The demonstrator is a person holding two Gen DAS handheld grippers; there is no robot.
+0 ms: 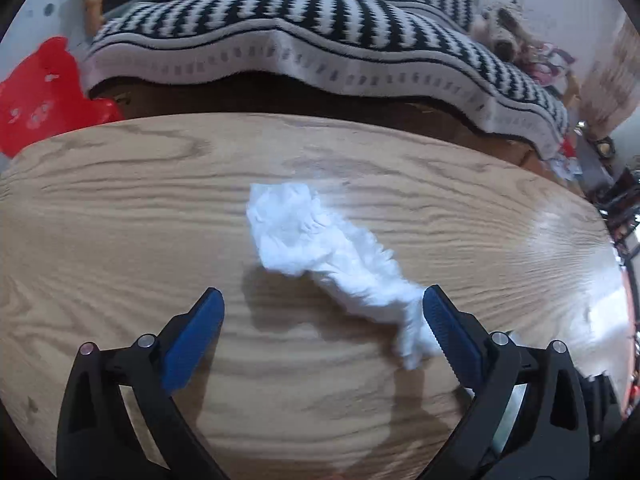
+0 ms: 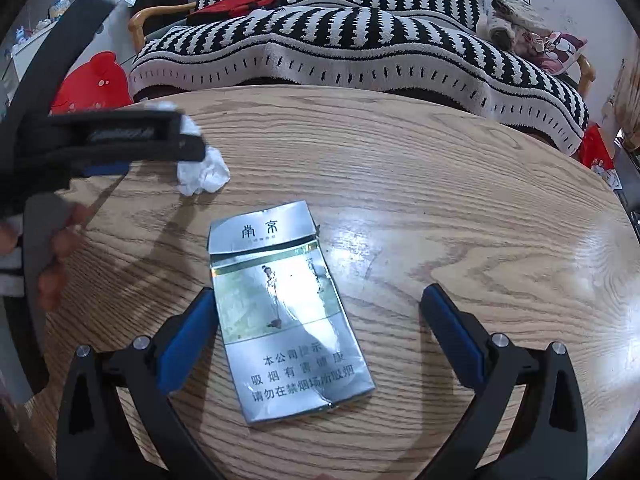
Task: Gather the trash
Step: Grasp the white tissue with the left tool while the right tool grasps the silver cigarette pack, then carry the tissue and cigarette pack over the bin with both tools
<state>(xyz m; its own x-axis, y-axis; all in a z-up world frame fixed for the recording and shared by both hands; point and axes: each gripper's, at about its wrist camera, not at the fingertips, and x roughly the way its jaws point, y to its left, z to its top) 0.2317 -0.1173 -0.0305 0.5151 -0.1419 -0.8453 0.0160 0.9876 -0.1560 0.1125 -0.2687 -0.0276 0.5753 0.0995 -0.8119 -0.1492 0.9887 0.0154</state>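
Note:
A crumpled white tissue (image 1: 320, 248) lies on the wooden table (image 1: 120, 208). My left gripper (image 1: 323, 300) is open over it, the tissue's near tail brushing the right blue pad (image 1: 444, 328). In the right wrist view a flattened silver cigarette pack (image 2: 280, 320) lies on the table (image 2: 460, 200), its left edge against the left pad of my open right gripper (image 2: 316, 300). The same tissue (image 2: 202, 172) shows at the upper left there, partly hidden under the left gripper's black body (image 2: 120, 136), which a person's hand (image 2: 56, 248) holds.
Behind the table stands a sofa with a black-and-white striped blanket (image 1: 320, 36). A red plastic bag (image 1: 44, 88) sits off the table's far left corner. A stuffed toy (image 2: 508, 24) and a cushion lie on the sofa's right end.

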